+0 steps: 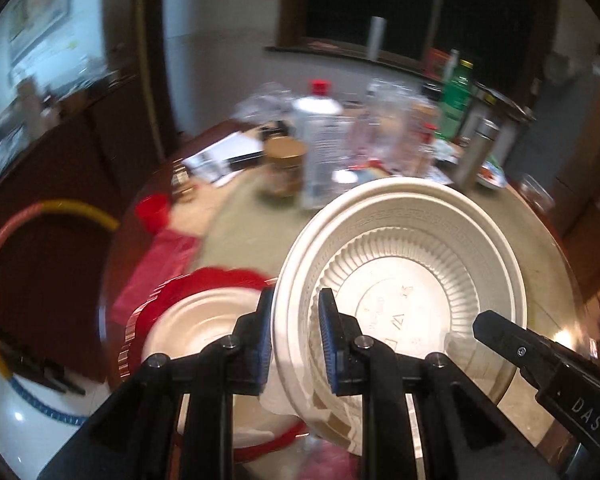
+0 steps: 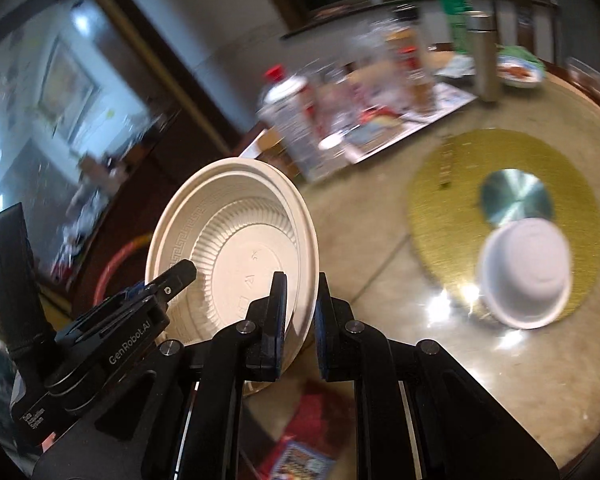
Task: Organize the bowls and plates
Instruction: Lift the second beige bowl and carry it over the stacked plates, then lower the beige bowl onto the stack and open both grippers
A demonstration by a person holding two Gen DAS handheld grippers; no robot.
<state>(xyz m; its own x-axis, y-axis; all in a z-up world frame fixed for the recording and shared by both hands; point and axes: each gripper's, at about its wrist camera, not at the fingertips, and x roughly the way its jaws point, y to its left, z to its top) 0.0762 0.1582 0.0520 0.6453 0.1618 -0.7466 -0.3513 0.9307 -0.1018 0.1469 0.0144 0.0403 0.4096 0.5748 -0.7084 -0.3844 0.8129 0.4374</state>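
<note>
Cream ribbed plastic plate [image 1: 404, 280] held tilted above the table [image 2: 500, 380], underside facing me. My left gripper [image 1: 294, 336] is clamped on one side of its rim and my right gripper [image 2: 300, 320] pinches the opposite edge, probably so the light disposable rim doesn't flex or swing. Below left, a white dish [image 1: 196, 328] sits inside a red scalloped tray [image 1: 220, 276]; I judge that the stacking spot. On the gold placemat [image 2: 440, 184], a white bowl [image 2: 524, 276] rests upside down beside a shiny round disc [image 2: 516, 196].
</note>
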